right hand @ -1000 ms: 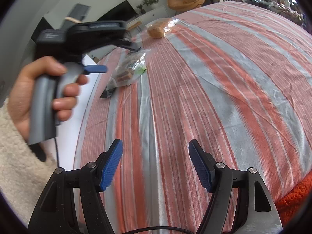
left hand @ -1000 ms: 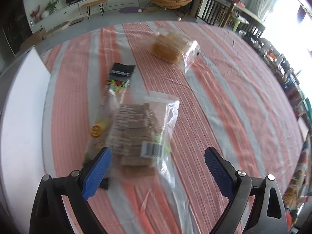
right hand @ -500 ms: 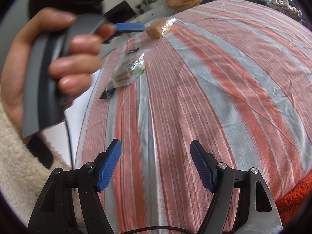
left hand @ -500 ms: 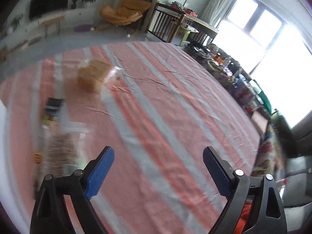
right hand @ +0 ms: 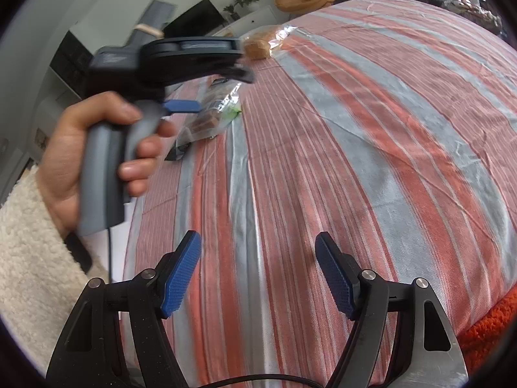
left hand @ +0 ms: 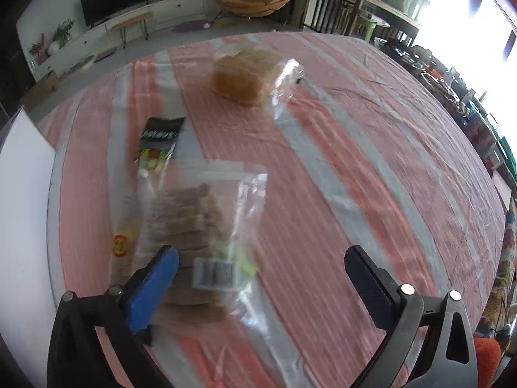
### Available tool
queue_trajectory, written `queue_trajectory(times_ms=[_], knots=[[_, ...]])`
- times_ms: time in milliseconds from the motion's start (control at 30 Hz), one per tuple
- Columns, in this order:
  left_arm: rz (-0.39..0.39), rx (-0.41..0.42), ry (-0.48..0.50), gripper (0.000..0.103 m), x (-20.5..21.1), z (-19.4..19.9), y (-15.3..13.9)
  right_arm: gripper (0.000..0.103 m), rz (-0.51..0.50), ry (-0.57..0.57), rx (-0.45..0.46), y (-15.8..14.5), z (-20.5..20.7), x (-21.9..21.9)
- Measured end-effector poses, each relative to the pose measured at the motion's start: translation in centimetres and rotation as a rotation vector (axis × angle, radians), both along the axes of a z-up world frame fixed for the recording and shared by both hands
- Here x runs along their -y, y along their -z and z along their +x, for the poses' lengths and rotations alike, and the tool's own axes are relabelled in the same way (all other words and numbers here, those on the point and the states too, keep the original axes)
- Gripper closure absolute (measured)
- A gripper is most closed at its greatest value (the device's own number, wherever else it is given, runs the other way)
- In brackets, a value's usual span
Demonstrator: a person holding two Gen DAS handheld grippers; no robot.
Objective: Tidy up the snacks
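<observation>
while lengthwise away from the camera, the cracker bag (left hand: 197, 242) lies flat.

Salmon-and-grey stripes everywhere, basically

The tablecloth (left hand: 371, 148) is striped in salmon-orange and grey with thin white lines; the biscuit bag (left hand: 197, 236) is clear, filled with brown, marked with a lime-green patch and a white barcode label; the sweets packet (left hand: 160, 139) is black-topped with yellow, green and red bits; the bread bag (left hand: 248, 76) is seen golden-tan; the left gripper (left hand: 258, 278) and right gripper (right hand: 258, 274) are black with blue pads; the sleeve (right hand: 26, 242) is cream and fleecy.
</observation>
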State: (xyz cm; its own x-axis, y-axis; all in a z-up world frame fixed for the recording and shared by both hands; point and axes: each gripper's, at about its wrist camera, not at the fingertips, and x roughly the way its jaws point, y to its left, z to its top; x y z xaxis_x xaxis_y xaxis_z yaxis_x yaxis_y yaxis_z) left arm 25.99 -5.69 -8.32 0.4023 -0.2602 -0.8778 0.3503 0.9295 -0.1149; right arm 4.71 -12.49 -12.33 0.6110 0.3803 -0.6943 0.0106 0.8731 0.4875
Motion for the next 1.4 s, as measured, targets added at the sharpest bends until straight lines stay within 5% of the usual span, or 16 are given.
queue_trajectory(times_ms=[133, 200, 333, 467, 667, 867, 967, 1133, 1233, 1400], knots=[[-0.281, -0.126, 0.113, 0.003, 3.8, 0.1, -1.0, 0.027, -0.003, 0.001, 0.0, -0.1, 0.0, 0.0], [-0.344, -0.096, 0.162, 0.003, 5.3, -0.7, -2.7, 0.027, 0.001, 0.004, 0.002, -0.1, -0.1, 0.2], [-0.298, 0.014, 0.218, 0.003, 5.5, -1.5, -5.8, 0.027, 0.014, 0.008, 0.0, -0.1, -0.2, 0.5], [-0.213, 0.041, 0.138, 0.003, 0.9, 0.7, -7.0, 0.027, 0.029, 0.004, 0.003, -0.1, -0.2, 0.6], [-0.091, -0.096, -0.011, 0.003, -5.7, 3.0, -2.7, 0.027, 0.027, -0.009, -0.01, 0.2, 0.1, 0.1], [0.083, 0.029, -0.077, 0.003, -5.4, 2.5, -1.5, 0.027, 0.024, 0.004, -0.012, 0.3, 0.2, 0.3], [0.033, -0.043, -0.045, 0.003, -4.8, 2.8, -0.7, 0.027, 0.025, 0.007, -0.013, 0.3, 0.2, 0.4], [0.136, -0.049, -0.001, 0.003, -2.8, 2.1, 1.1, 0.027, 0.025, 0.003, -0.011, 0.3, 0.2, 0.4], [0.093, -0.06, -0.035, 0.003, -3.1, 2.1, 1.2, 0.027, 0.033, 0.006, -0.008, 0.2, 0.1, 0.6], [-0.129, -0.087, -0.021, 0.003, -3.0, 1.7, -0.6, 0.027, 0.043, 0.004, -0.011, 0.3, 0.1, 0.6]])
